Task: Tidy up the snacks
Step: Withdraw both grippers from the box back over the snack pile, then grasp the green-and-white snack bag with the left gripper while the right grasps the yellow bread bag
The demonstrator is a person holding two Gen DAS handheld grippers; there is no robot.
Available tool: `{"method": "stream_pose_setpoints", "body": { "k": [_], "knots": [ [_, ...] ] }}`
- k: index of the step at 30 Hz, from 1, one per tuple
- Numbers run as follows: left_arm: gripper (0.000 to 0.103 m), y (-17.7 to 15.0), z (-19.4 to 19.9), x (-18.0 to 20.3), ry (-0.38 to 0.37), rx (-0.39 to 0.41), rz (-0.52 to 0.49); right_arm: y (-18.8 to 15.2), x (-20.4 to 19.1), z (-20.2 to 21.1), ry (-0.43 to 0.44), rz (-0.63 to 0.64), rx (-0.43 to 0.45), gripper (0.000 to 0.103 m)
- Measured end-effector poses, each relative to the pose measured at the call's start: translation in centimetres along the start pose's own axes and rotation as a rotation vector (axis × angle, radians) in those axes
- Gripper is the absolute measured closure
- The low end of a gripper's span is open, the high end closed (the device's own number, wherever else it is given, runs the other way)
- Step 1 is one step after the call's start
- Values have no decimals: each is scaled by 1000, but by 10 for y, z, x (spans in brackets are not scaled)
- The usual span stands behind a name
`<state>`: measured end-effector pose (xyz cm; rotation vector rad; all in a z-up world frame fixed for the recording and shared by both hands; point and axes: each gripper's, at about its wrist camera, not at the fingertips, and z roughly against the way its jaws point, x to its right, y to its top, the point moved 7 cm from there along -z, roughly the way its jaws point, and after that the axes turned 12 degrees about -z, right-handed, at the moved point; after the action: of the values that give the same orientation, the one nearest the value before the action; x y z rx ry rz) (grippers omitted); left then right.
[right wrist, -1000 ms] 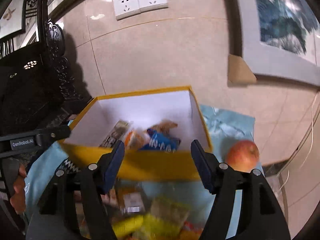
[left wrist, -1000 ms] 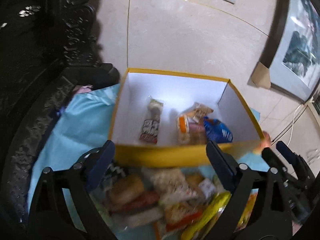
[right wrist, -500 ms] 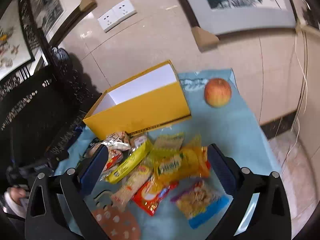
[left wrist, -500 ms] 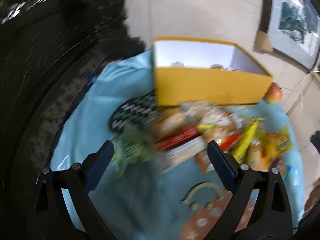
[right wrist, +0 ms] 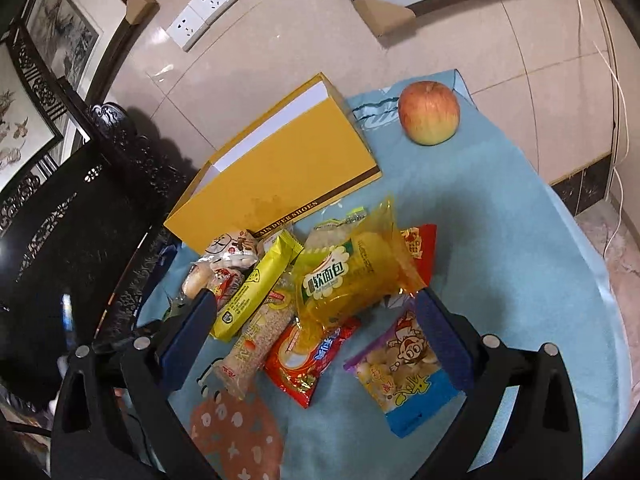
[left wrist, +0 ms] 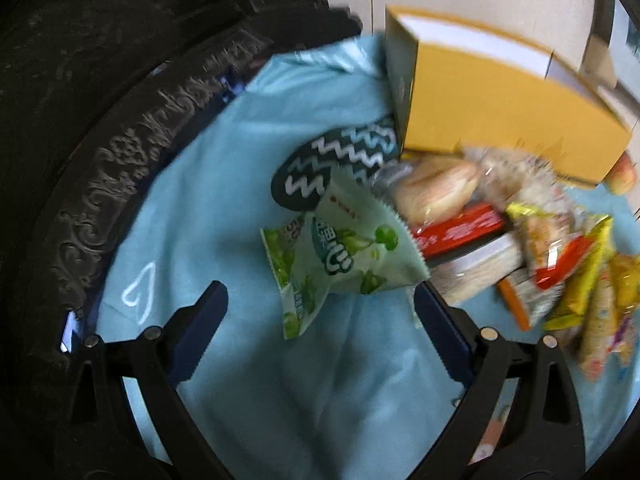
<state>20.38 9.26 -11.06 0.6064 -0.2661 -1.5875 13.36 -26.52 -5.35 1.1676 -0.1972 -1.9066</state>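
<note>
Left wrist view: our left gripper (left wrist: 318, 312) gapes empty over the blue cloth (left wrist: 224, 184); green packet (left wrist: 340, 256) centre, yellow box (left wrist: 500, 120) upper right, dark carved furniture (left wrist: 100, 100) at left.

Right wrist view: our right gripper (right wrist: 316, 324), jaws just opened wide and gripping nothing, hangs over the snack pile (right wrist: 320, 292) at centre; apple (right wrist: 429, 113) and beige tiled wall (right wrist: 320, 40) above.

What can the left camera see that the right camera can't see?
Only the left wrist view shows the green snack bag and the white heart drawn on the cloth. Only the right wrist view shows the wall sockets, the blue cartoon packet and the whole apple. Both show the yellow box, the blue cloth and the pile of snacks.
</note>
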Motion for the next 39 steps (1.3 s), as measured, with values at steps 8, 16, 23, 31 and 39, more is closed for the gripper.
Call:
{"method": "stream_pose_setpoints", "body": {
  "k": [8, 16, 23, 31, 39],
  "knots": [
    [78, 2, -41, 9, -62, -21, 118, 2, -2, 4, -21, 45, 25, 4],
    [86, -6, -5, 25, -98, 79, 98, 7, 21, -2, -144, 46, -15, 4],
    [86, -18, 38, 35, -205, 182, 88, -4, 39, -27, -241, 73, -60, 4],
    [86, -18, 46, 53, -273, 220, 49, 0, 27, -40, -334, 129, -27, 12],
    [86, -19, 33, 69, -315, 212, 12, 6, 1, -80, -311, 132, -76, 40]
  ]
}}
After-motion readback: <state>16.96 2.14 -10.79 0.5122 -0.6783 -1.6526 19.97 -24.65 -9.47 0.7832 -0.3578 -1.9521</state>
